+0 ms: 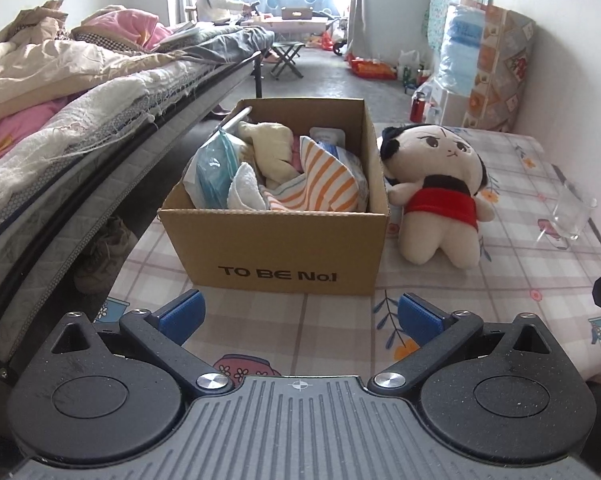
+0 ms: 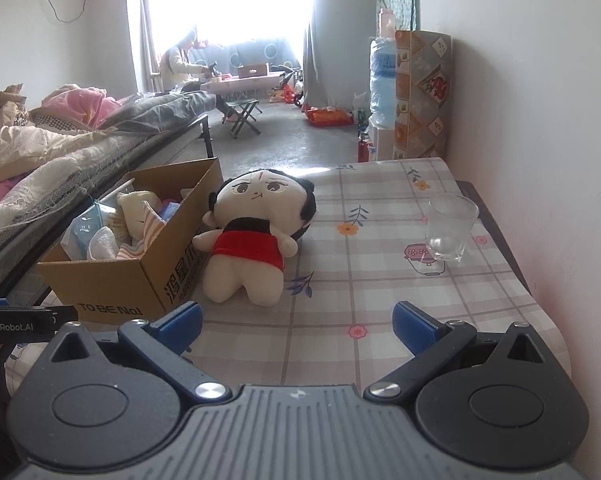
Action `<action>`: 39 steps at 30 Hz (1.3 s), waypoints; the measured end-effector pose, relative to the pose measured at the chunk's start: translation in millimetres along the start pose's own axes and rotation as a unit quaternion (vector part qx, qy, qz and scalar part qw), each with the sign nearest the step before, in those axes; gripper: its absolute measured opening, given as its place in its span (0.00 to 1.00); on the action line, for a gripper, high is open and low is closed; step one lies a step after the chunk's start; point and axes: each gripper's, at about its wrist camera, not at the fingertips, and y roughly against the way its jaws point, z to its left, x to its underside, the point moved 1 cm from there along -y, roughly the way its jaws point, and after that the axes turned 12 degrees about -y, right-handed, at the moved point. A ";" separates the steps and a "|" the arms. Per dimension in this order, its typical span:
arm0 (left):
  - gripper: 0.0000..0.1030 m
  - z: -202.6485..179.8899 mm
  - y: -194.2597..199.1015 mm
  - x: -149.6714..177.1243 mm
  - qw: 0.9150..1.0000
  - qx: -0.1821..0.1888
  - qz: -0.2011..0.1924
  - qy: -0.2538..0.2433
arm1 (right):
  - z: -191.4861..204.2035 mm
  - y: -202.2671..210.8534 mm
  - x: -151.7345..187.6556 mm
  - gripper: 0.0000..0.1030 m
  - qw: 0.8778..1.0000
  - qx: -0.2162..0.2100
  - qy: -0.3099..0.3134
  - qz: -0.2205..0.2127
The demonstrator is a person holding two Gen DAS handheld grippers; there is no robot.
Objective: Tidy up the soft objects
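Both grippers' jaws apart, empty; doll (image 2: 246, 240) btwn box (image 2: 140, 276) & glass (image 2: 450, 226), touching box.

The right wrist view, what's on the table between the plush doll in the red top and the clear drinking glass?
Nothing: only bare checked floral tablecloth lies between the plush doll and the glass.

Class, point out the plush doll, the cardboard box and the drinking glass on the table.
plush doll (image 2: 247, 246), right wrist view, red shirt.
cardboard box (image 1: 276, 246), left wrist view, printed front wall.
drinking glass (image 2: 449, 228), right wrist view, side wall.
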 end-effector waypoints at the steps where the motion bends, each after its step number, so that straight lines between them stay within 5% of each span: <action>1: 1.00 -0.1 -0.2 0.2 1.000 0.000 0.000 0.000 | 0.9 -0.2 0.0 1.00 1.000 -0.001 0.001 0.001; 39: 1.00 6.9 -4.8 -0.9 1.000 -0.002 0.013 0.001 | 7.4 -3.3 0.1 1.00 1.000 0.002 0.004 0.009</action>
